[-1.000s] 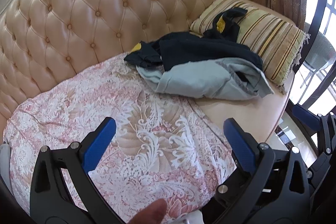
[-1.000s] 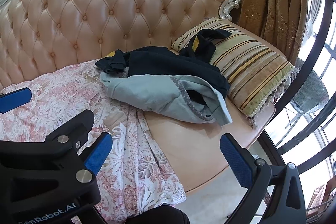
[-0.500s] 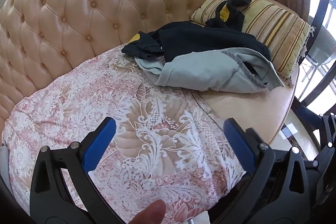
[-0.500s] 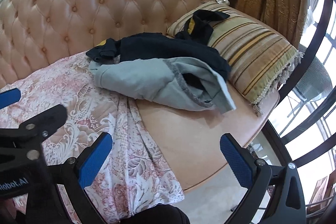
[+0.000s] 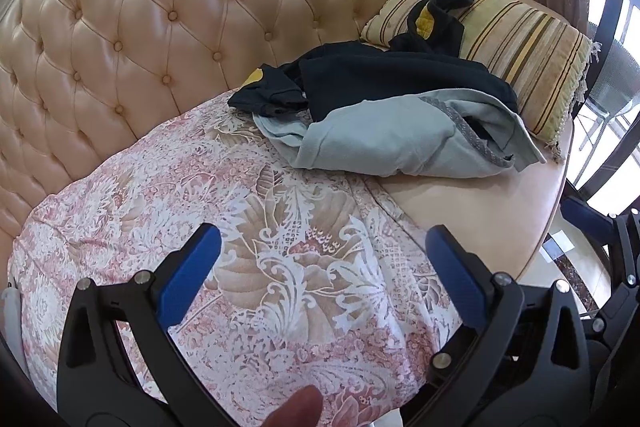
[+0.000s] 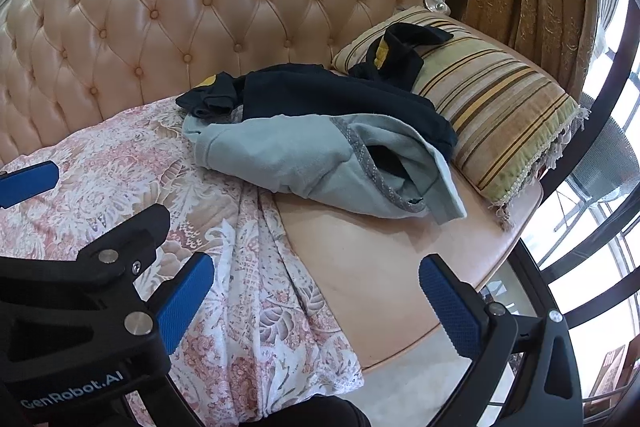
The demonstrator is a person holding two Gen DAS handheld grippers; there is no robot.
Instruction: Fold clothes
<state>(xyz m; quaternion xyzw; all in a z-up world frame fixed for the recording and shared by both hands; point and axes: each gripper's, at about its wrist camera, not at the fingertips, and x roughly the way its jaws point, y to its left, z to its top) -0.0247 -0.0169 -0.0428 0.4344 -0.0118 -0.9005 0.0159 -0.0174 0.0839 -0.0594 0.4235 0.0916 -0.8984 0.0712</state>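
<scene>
Beside the striped pillow (image 6: pixel 500 107), the clothes (image 6: pixel 320 147) are seen crumpled, unfolded; left tool (image 5: pixel 320 273) and right tool (image 6: pixel 316 299) are held spread, empty.

My left gripper (image 5: pixel 320 267) hangs wide open over the floral cover (image 5: pixel 256 227), dark and grey clothes (image 5: pixel 384 115) heaped beyond by the striped cushion (image 5: pixel 532 59).

We see two garments heaped together, unfolded, on the sofa seat. The pale grey-blue garment (image 5: pixel 384 143) (image 6: pixel 304 163) lies crumpled underneath, its darker grey trimmed opening gaping to the right. The navy garment (image 5: pixel 396 79) (image 6: pixel 332 91) with yellow patches sprawls over it, one end draped up onto the striped cushion, the other bunched at the left.
</scene>
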